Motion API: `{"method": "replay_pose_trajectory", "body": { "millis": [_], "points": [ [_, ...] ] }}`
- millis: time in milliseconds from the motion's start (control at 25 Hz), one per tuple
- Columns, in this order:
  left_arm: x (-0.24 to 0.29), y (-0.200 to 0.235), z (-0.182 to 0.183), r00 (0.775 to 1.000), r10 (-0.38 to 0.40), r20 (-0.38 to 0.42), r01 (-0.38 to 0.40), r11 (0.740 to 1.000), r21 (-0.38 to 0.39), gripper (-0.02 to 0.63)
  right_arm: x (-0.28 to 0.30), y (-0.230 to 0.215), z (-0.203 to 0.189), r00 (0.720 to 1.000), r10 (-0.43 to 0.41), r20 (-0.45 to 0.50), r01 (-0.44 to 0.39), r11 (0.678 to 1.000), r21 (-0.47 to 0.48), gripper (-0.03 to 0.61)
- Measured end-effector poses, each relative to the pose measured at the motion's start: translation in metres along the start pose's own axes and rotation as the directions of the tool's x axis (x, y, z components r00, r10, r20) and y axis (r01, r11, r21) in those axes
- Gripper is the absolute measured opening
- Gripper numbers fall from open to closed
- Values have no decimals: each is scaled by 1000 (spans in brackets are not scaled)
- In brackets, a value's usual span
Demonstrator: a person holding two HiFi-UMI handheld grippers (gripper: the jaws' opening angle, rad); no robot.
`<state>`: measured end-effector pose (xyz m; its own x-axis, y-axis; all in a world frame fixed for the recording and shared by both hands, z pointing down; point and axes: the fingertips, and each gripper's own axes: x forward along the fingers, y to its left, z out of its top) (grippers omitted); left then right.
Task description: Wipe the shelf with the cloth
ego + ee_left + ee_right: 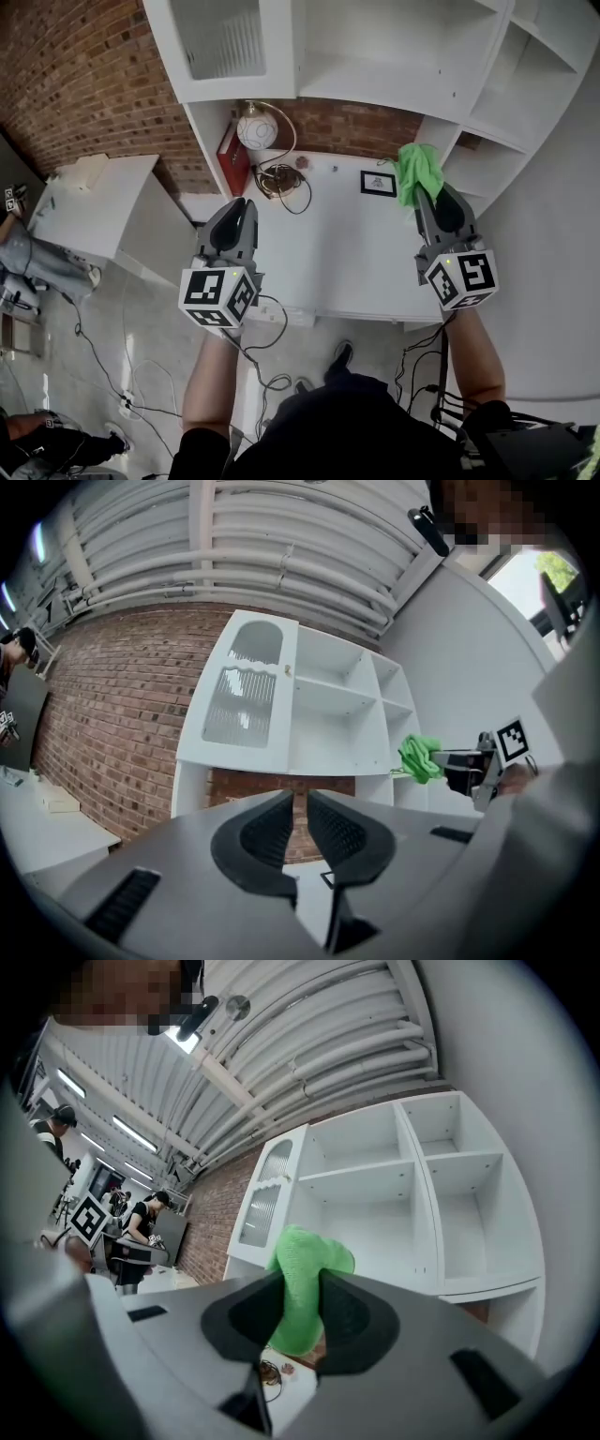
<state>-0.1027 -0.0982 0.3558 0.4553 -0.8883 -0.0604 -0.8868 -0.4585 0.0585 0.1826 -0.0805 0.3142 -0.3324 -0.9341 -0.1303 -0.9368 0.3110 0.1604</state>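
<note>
A white shelf unit [394, 84] with several open compartments stands against the brick wall above a white table [347, 253]. My right gripper [424, 192] is shut on a bright green cloth [415, 172], held up in front of the unit's lower right compartments. The cloth [302, 1288] bulges out above the jaws, with the shelf unit [394, 1194] beyond it. My left gripper [243, 205] hovers over the table's left part, shut with nothing between its fingers. From the left gripper [301, 825], the shelf unit [309, 705] and the green cloth [420, 758] are ahead.
On the table lie a small framed picture [378, 183], a coil of cable [279, 178] and a white globe lamp [255, 131]. A red box [231, 155] leans at the table's left. A white side table [89, 202] stands to the left. Cables trail on the floor [141, 375].
</note>
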Motion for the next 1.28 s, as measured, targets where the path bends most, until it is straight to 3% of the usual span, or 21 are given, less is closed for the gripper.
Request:
{"method": "replay_pose_trajectory", "body": {
  "millis": [400, 720, 1040, 1280],
  "points": [
    [91, -23, 11, 1000, -1, -12, 1, 1000, 20, 46, 65, -66, 14, 994, 67, 88, -66, 998, -17, 95],
    [136, -28, 21, 999, -43, 6, 43, 999, 14, 46, 93, -92, 27, 993, 55, 105, -51, 998, -43, 95],
    [172, -7, 23, 986, -159, 44, 158, 987, 16, 46, 126, -90, 32, 993, -43, 108, 55, 993, -104, 95],
    [180, 23, 37, 979, -195, 66, 194, 981, 18, 46, 175, -69, 50, 998, -29, 64, 40, 981, -187, 94]
  ]
}}
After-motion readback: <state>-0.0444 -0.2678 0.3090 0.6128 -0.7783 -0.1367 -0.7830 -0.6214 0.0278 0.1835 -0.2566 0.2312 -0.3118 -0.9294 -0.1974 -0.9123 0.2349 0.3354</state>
